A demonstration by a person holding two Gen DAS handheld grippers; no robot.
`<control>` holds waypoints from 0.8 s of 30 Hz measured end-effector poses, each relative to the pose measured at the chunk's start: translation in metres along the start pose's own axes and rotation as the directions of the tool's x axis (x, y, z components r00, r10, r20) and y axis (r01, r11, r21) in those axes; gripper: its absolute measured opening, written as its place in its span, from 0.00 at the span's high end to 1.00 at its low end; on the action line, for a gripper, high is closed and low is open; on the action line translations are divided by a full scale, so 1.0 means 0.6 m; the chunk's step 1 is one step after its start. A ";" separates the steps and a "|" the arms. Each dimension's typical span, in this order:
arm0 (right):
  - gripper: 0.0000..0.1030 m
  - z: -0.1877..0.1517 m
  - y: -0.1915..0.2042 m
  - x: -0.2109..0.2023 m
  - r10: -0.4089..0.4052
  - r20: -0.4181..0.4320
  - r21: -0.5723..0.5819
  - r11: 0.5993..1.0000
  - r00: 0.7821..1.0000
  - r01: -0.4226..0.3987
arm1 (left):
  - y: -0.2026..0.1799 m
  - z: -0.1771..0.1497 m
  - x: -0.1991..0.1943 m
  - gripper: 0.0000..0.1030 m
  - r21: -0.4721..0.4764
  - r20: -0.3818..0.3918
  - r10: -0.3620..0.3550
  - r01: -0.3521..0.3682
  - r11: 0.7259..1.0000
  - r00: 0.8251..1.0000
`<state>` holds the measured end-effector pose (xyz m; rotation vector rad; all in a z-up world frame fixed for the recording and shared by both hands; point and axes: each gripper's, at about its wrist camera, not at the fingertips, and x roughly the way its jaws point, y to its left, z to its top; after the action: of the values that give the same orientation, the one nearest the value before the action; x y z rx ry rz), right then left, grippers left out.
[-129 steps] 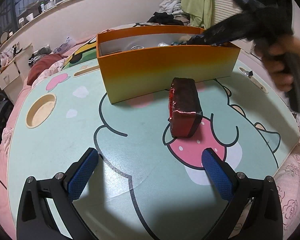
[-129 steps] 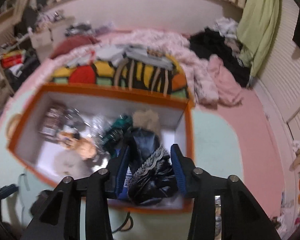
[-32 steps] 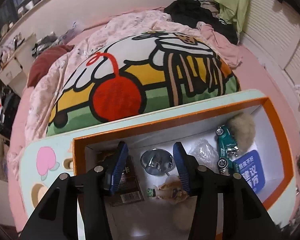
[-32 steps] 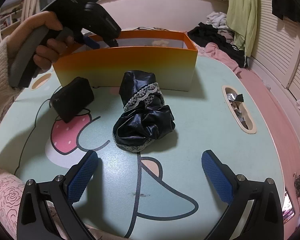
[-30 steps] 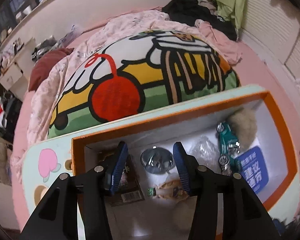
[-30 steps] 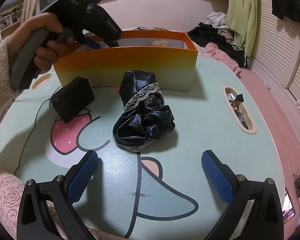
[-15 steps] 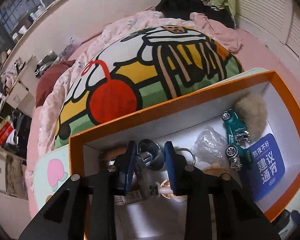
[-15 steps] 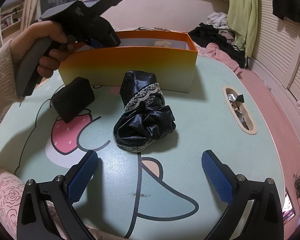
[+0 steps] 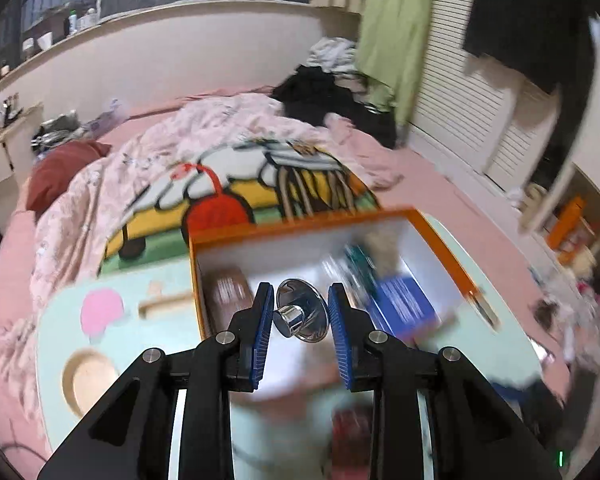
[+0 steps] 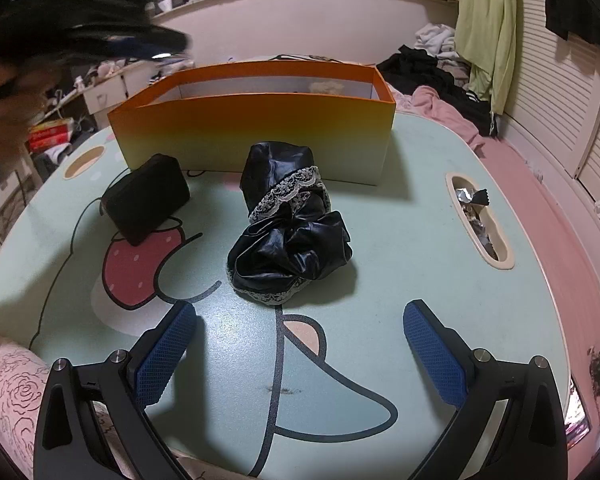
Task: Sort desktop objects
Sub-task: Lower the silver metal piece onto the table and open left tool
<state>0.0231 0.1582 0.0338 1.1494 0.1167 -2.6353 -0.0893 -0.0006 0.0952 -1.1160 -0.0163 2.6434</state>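
My left gripper is shut on a shiny round metal piece and holds it in the air above the orange box. The box holds a teal toy car, a blue card and a brown packet, all blurred. My right gripper is open and empty, low over the table. In front of it lie a black satin scrunchie with lace trim and a black pouch, both before the orange box. The left gripper shows blurred at the upper left.
The mint cartoon table has an oval slot with foil wrappers at the right and a round hole at the left. A bed with a cartoon blanket lies beyond the table.
My left gripper has closed on the metal piece in the box and lifted it up and out, tilting back. The right gripper has stayed still and open.
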 end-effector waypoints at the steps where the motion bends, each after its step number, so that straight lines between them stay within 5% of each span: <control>1: 0.00 0.001 0.002 0.000 0.000 0.000 0.000 1.000 1.000 0.000 | -0.001 -0.017 -0.003 0.72 -0.003 -0.013 -0.011 0.011 1.000 1.000; 6: 0.00 -0.001 0.000 0.000 0.000 0.000 0.000 1.000 1.000 0.000 | 0.006 -0.072 -0.011 0.70 -0.078 -0.003 -0.081 0.081 0.994 0.997; 14: 0.00 -0.001 -0.001 0.000 0.000 0.001 -0.001 1.000 1.000 0.000 | -0.034 -0.138 0.021 0.68 0.000 -0.033 -0.135 0.135 0.991 0.990; 15: 0.00 -0.001 -0.001 0.000 0.000 0.000 -0.001 1.000 1.000 0.000 | -0.040 -0.140 0.025 0.63 0.014 -0.029 -0.158 0.158 0.987 0.987; 17: 0.00 -0.001 -0.001 0.000 0.001 0.000 -0.001 1.000 1.000 -0.001 | -0.044 -0.138 0.032 0.32 0.012 -0.053 -0.126 0.127 0.992 0.991; 21: 0.00 -0.001 0.001 0.000 0.000 0.001 -0.001 1.000 1.000 0.000 | -0.038 -0.142 0.003 0.32 0.008 0.006 -0.111 0.111 0.994 0.994; 24: 0.00 -0.002 0.000 0.000 0.001 0.000 -0.001 1.000 1.000 -0.001 | -0.036 -0.148 -0.022 0.23 0.022 0.007 -0.089 0.089 0.996 0.996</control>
<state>0.0239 0.1586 0.0329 1.1486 0.1170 -2.6344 -0.0126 0.0086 0.0446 -1.0725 -0.0384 2.5637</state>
